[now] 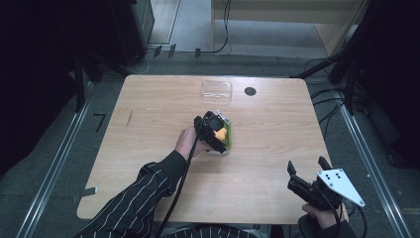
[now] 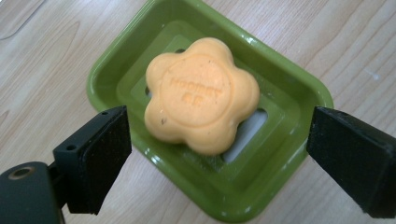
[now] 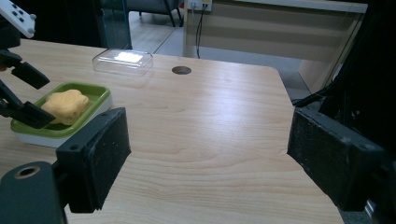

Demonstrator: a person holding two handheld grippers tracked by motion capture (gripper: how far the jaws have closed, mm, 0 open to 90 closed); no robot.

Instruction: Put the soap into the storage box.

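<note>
The orange flower-shaped soap point(image 2: 201, 95) lies flat in the green soap dish point(image 2: 116, 70), below and between the fingers point(image 2: 100, 154) of the left gripper point(image 2: 215, 158), which stand apart and touch nothing. The right gripper point(image 3: 210, 158) waits near the counter point(image 3: 210, 116) edge, open and empty, well apart from the clear lid point(image 3: 123, 61).

Left gripper point(image 1: 221, 134): held over mid-table by the left hand point(image 1: 187, 143), pointing downward, forearm in a striped sleeve point(image 1: 133, 198) reaching in from the lower edge. Fingers point(image 2: 95, 158) stand wide apart, gripping nothing. Right gripper point(image 1: 304, 168): held by the right hand point(image 1: 322, 216) at the table's near right corner. Fingers point(image 3: 98, 156) wide apart, nothing between them.
</note>
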